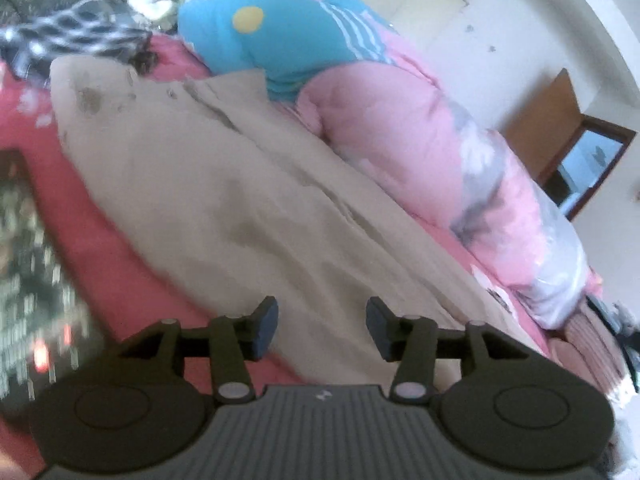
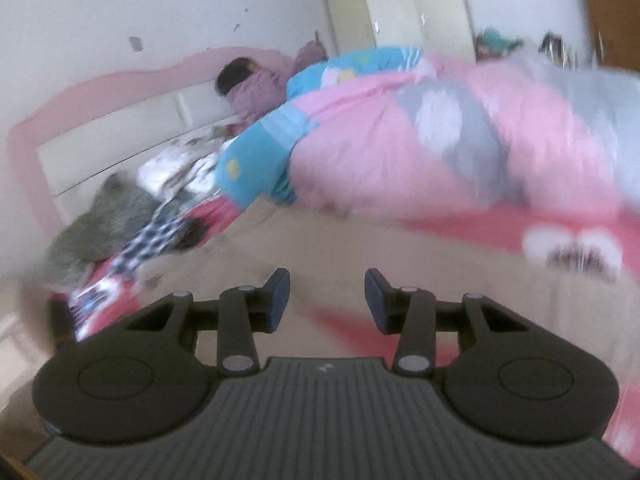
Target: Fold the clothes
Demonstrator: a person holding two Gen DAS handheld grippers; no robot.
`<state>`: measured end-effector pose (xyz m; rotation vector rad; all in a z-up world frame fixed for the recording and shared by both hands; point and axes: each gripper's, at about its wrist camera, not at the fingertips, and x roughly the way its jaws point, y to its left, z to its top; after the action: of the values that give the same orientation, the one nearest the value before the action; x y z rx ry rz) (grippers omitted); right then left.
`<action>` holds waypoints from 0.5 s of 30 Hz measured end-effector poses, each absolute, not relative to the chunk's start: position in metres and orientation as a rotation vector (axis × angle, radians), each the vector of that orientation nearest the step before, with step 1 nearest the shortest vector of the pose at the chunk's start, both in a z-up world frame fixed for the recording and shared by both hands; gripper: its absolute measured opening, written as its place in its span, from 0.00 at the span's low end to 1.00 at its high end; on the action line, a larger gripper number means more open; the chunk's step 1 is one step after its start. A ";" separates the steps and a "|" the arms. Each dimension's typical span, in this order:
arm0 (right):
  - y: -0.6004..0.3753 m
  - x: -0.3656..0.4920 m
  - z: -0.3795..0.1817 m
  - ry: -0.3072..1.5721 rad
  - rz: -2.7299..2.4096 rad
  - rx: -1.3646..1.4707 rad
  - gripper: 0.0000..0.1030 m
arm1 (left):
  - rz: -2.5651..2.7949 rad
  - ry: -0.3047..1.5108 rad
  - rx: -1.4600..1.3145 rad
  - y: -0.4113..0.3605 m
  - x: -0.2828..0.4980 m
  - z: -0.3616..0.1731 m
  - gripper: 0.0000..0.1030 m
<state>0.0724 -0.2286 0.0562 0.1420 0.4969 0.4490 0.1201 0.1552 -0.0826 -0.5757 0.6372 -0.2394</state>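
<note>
2 grippers hang over a beige cloth (image 1: 224, 184) spread on a pink bed (image 1: 120, 248), a garment waiting to be folded. The left gripper (image 1: 322, 330) has its jaws parted with nothing between them; the cloth lies directly under and ahead of it, its long axis running away from the fingers toward the upper left of that view, where the far end shows dark stains. The right gripper (image 2: 327, 300) is likewise apart and empty, hovering over the near edge of the same cloth (image 2: 400, 252), which stretches away toward the headboard (image 2: 120, 120). That view is blurred, so the cloth's exact edge under the right gripper is hard to place.

Judged from both views, the left gripper sits more squarely over the fabric and looks the nearer to a clean pinch; the right appears to be at the cloth's margin, where pink sheet shows just below its fingers. Any fold probably calls for each gripper to drop to the near hem and carry it along the long axis.

A pink quilt (image 1: 400, 132) and a blue pillow (image 1: 280, 40) crowd the cloth's far side, the pillow touching its edge. A checked garment (image 1: 80, 36) lies at the far end, near the stains. A person (image 2: 248, 84) lies against the headboard, well apart from the grippers.
</note>
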 end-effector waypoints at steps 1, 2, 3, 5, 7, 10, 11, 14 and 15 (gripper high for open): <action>-0.223 0.054 0.043 0.505 0.467 0.117 0.40 | -0.247 0.649 -0.584 0.153 0.114 -0.086 0.49; -0.211 0.043 0.031 0.511 0.488 0.063 0.40 | -0.257 0.662 -0.589 0.151 0.110 -0.091 0.49; -0.197 0.035 0.021 0.516 0.510 0.001 0.40 | -0.261 0.676 -0.593 0.148 0.107 -0.095 0.49; -0.163 0.025 -0.001 0.520 0.560 -0.139 0.40 | -0.250 0.676 -0.595 0.145 0.101 -0.097 0.49; -0.135 0.026 -0.017 0.526 0.602 -0.243 0.40 | -0.236 0.670 -0.598 0.143 0.095 -0.098 0.49; -0.096 0.033 -0.036 0.485 0.636 -0.434 0.40 | -0.216 0.667 -0.638 0.147 0.094 -0.100 0.49; -0.085 0.036 -0.042 0.464 0.643 -0.499 0.40 | -0.209 0.667 -0.651 0.149 0.096 -0.100 0.49; -0.061 0.040 -0.056 0.413 0.680 -0.649 0.40 | -0.191 0.663 -0.663 0.150 0.104 -0.101 0.49; -0.056 0.043 -0.060 0.402 0.694 -0.686 0.40 | -0.185 0.658 -0.651 0.149 0.108 -0.100 0.48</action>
<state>0.0431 -0.0555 -0.0596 -0.6855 0.4021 0.6937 0.1079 0.1495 -0.0997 -0.6513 0.6580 -0.1854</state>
